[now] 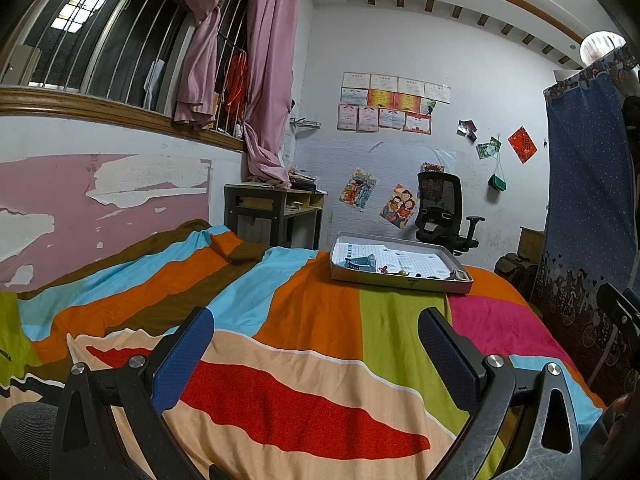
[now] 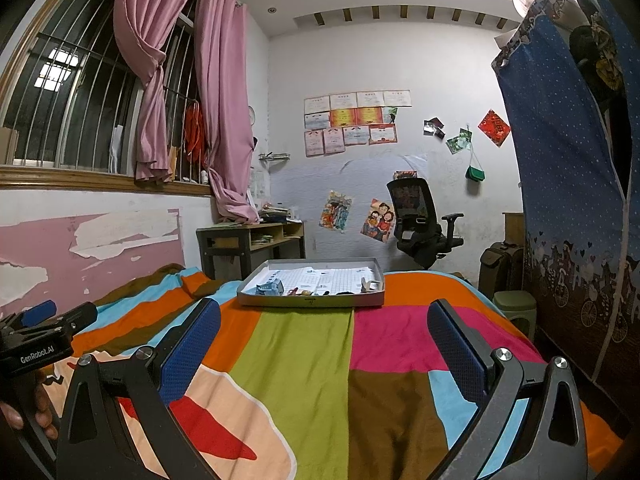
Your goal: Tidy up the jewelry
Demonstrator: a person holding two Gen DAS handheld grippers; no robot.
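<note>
**Both grippers hang wide above the bed, tray far ahead**

A bedspread [image 1: 320, 320] in bold patches of orange, green, pink, blue and red fills the lower half of both views. From the left wrist camera, a black mesh office chair [image 1: 442, 208] stands at 1 o'clock against the white wall, and a small wooden desk [image 1: 276, 208] sits at 11 o'clock under pink curtains [image 1: 268, 80].

A shallow grey tray [image 1: 400, 282] lies on the bedspread's far end, at 1 o'clock from the left wrist camera and at 12 o'clock from the right. Inside, on gridded paper, are a blue-grey item [image 2: 269, 289] at its near left corner and small jewelry pieces [image 2: 304, 291] along the near wall; they are too small to tell apart.

The left gripper [image 1: 316, 344] is spread wide, holding nothing, well short of the tray. The right gripper [image 2: 324, 336] is likewise wide and empty above the bedspread, with the left gripper's body at 9 o'clock in its view.
</note>
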